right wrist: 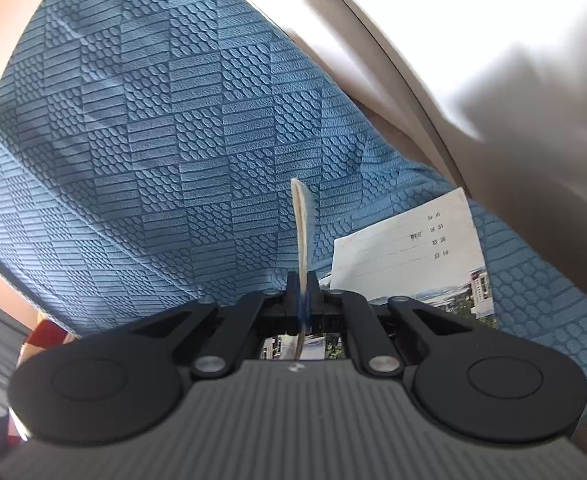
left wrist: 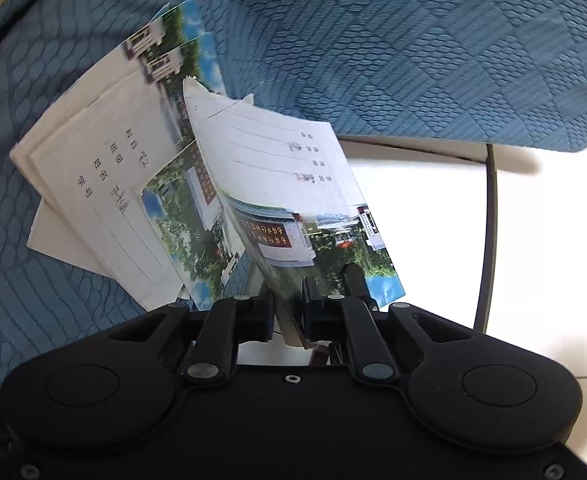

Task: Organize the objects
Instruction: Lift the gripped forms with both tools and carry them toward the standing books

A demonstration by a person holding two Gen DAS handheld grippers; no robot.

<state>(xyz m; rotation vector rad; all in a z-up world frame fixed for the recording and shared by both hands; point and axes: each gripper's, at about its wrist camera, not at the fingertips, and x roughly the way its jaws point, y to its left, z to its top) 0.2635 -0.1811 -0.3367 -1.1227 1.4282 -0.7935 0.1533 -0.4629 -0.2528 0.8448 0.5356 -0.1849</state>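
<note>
A notebook (left wrist: pixel 293 184) with a photo cover is tilting up off the blue cushion (left wrist: pixel 413 40), its lower edge clamped between the jaws of the left gripper (left wrist: pixel 289 308); beside it, further notebooks (left wrist: pixel 105 168) are lying in a loose overlapping stack on the same cushion. The right gripper (right wrist: pixel 302 292) is pinching another notebook (right wrist: pixel 302 232) edge-on, its jaws pressed together on the thin spine, lifted clear of the cushion. One more notebook (right wrist: pixel 413 248) is lying flat on the cushion just to the right of that gripper.
</note>
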